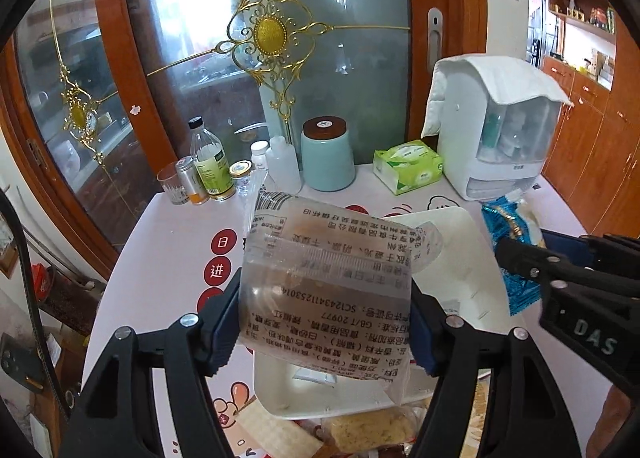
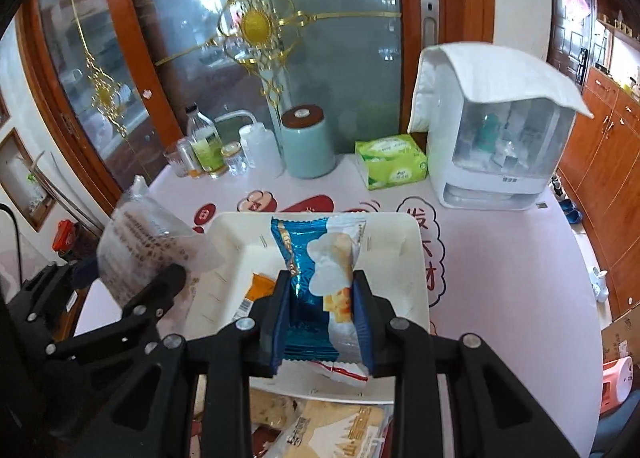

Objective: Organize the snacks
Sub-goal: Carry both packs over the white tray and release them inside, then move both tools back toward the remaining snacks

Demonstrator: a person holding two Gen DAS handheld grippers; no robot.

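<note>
The left tongs (image 1: pixel 324 322) grasp a clear snack packet (image 1: pixel 326 278) printed with black text, its sides pressed between the blue pads and lifted over the near left part of the white tray (image 1: pixel 460 242). The right tongs (image 2: pixel 322 322) are clenched on a blue-and-white snack packet (image 2: pixel 320 258), held upright above the middle of the tray, where an orange packet (image 2: pixel 260 286) lies inside near the left wall. More wrapped snacks (image 2: pixel 320 430) lie on the surface (image 2: pixel 500 278) at the tray's near edge. Beyond the tray stand a green tissue box (image 2: pixel 390 160), a pale teal jar (image 2: pixel 306 142) with a brown lid, several bottles (image 2: pixel 206 142), and a white cabinet (image 2: pixel 500 138) draped with a cloth.
</note>
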